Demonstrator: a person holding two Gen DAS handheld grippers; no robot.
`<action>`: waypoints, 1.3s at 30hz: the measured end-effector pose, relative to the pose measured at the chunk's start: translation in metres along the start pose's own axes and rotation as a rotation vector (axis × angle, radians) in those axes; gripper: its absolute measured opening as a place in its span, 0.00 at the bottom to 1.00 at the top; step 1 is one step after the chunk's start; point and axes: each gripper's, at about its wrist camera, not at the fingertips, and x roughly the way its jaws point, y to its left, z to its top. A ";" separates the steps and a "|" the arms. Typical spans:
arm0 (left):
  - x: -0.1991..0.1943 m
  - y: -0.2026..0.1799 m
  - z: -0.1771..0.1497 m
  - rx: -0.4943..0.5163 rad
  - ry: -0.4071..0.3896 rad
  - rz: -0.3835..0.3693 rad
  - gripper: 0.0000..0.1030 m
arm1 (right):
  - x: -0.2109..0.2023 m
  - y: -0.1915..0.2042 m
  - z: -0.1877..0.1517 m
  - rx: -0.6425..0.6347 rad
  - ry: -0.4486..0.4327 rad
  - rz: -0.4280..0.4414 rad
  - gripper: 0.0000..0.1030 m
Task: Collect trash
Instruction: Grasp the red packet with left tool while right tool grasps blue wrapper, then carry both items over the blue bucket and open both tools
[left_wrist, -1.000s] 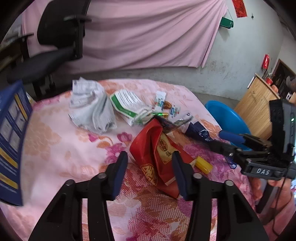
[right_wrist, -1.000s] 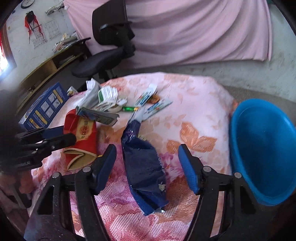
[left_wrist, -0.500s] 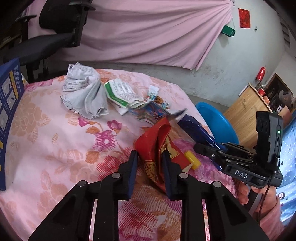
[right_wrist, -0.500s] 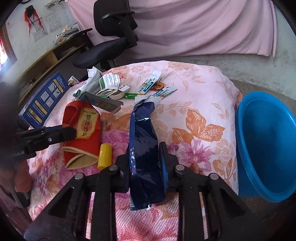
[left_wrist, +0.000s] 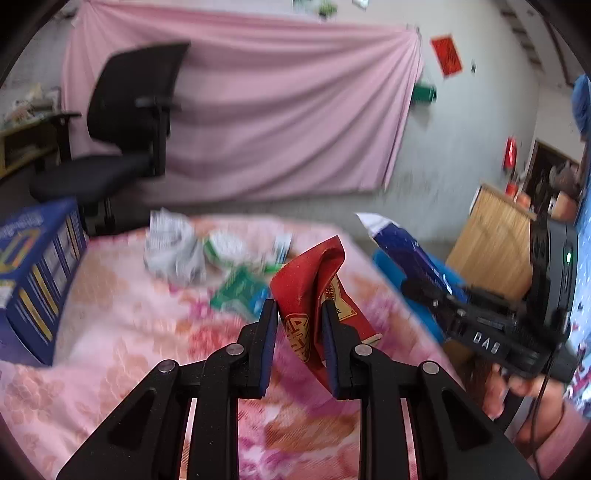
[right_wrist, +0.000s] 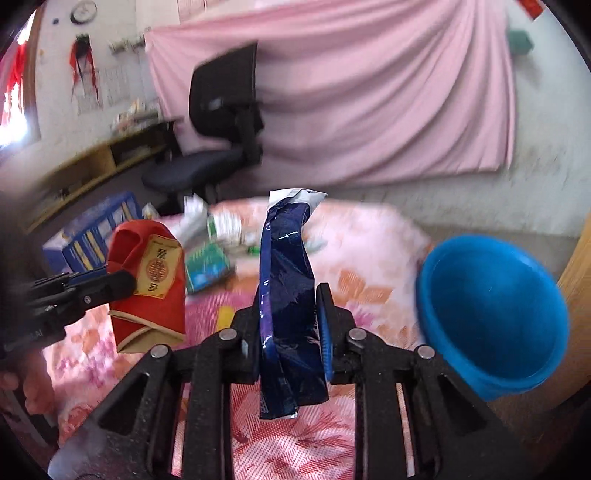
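Two crumpled wrappers are held above the pink floral cloth: a red gold-labelled foil pouch is clamped in the left claw, a glossy dark-blue foil bag in the right claw. Beyond, blurred paper scraps are scattered on the cloth; a round blue plastic basin is seen beside it.

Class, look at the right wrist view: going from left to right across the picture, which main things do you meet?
Blue box → red packet held by the left claw → green wrapper → dark blue bag in the right claw → blue basin.
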 end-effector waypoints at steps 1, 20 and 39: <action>-0.003 -0.003 0.004 0.005 -0.029 0.004 0.19 | -0.006 -0.001 0.002 0.006 -0.036 -0.005 0.46; 0.068 -0.142 0.093 0.288 -0.269 -0.160 0.20 | -0.098 -0.113 0.015 0.199 -0.469 -0.344 0.46; 0.213 -0.214 0.096 0.275 0.148 -0.167 0.21 | -0.038 -0.205 -0.015 0.456 -0.153 -0.400 0.47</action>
